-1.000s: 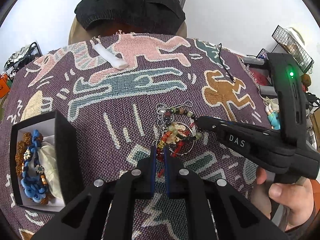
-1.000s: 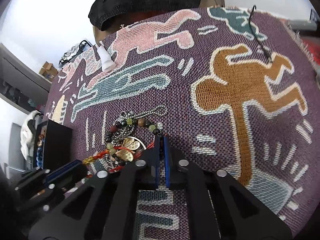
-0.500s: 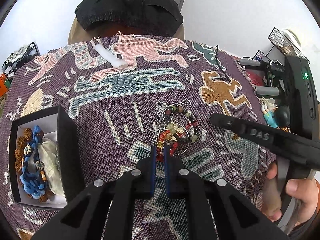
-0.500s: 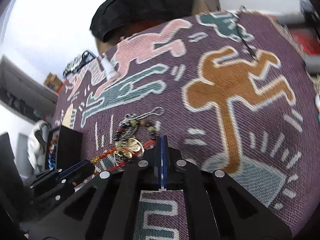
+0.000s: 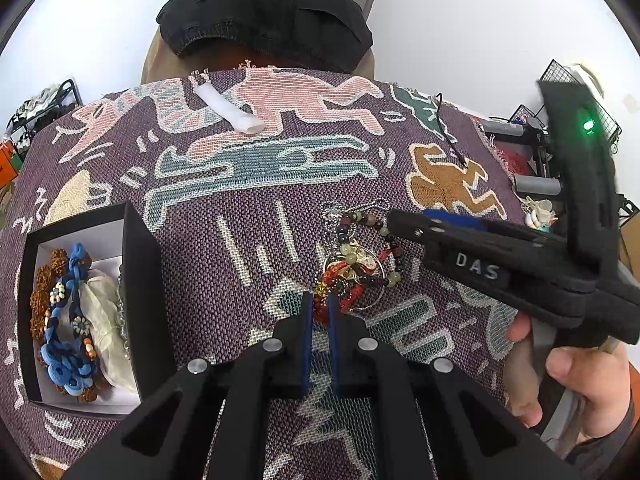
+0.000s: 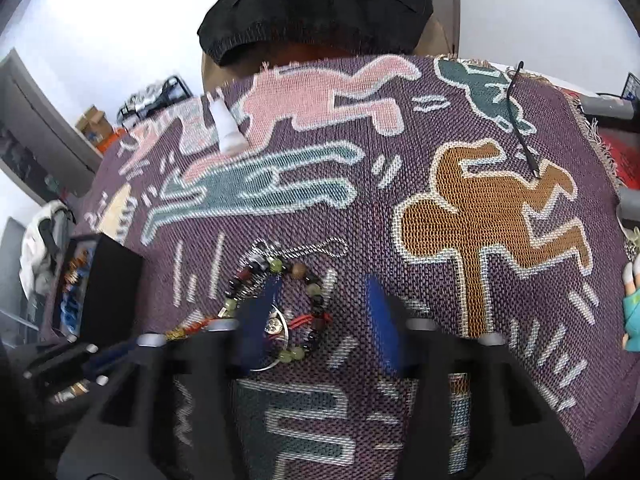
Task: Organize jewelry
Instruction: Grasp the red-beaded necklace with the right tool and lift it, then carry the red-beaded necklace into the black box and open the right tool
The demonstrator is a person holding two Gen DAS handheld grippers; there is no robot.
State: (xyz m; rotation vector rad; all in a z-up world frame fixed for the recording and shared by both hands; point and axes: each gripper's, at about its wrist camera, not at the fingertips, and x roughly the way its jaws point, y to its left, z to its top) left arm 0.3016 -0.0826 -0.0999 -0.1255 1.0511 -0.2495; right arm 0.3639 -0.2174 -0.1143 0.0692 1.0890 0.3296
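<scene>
Presently the jewelry pile [image 5: 356,268], a tangle of beaded bracelets, red cord and silver chain, lies near the middle of the surface [image 5: 248,216], which is covered by a purple woven cloth with pink, teal and brown figures. The left gripper [image 5: 318,312] is closed, its blue pads pinching the red cord [image 5: 322,306] at the near edge of the pile. The right gripper [image 6: 320,320] has just been opening; its jaws stand partly apart over the pile, the left pad above the beads and a metal ring [image 6: 280,344], the right pad over bare cloth, with nothing clamped. At the left stands an open black box [image 5: 140,280] holding a blue knotted piece [image 5: 66,344] and brown beads. A white tube [image 5: 232,110] and a thin black cable [image 5: 450,136] lie at the far side. A hand [image 5: 576,380] grips the right tool's handle.
</scene>
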